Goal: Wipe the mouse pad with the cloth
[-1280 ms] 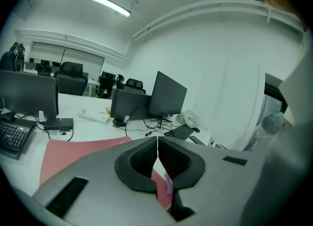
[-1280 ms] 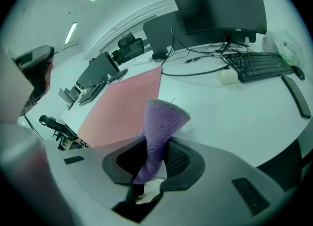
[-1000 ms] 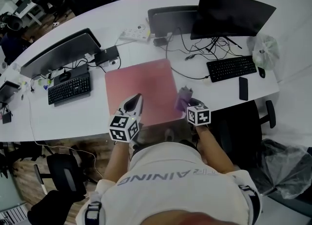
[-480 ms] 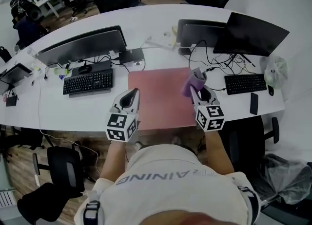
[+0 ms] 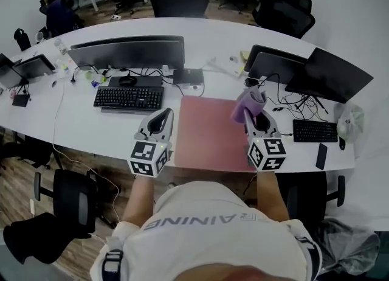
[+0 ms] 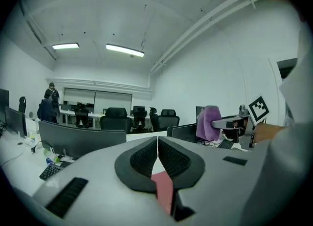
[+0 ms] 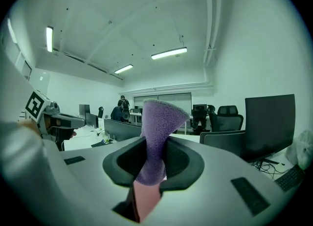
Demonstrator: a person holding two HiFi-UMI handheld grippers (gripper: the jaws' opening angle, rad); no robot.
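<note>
Right now the cloth point(image 7: 155, 137) is a bunched purple roll. Its long axis runs along my right jaws, and the free end points away from me toward 12 o'clock and flares a little at the tip. It hangs in the air over the 2 o'clock corner of the pad point(image 5: 209, 132), clear of its surface. The pad is pink and rectangular. It lies flat, its near edge close to the counter's near edge and its sides running from 6 to 12 o'clock with a slight skew.

The counter point(image 5: 91, 128) is white and curves across an open office. A keyboard point(image 5: 129, 98) and a wide monitor point(image 5: 127, 52) sit at the pad's 10 o'clock. More monitors, cables and a second keyboard point(image 5: 315, 131) lie between 1 and 3 o'clock. Black chairs stand beyond the counter at 12 o'clock, and people stand at other desks at 11 o'clock. The floor is wood, and strip lights run across the ceiling.

My right hand-held gripper point(image 5: 258, 121) is clamped on the cloth's lower part, which fills the gap between its jaws, and is held over the pad's 3 o'clock edge. My left hand-held gripper point(image 6: 157, 144) has its jaws pressed together with nothing between them. It is raised level just off the pad's 9 o'clock edge.
</note>
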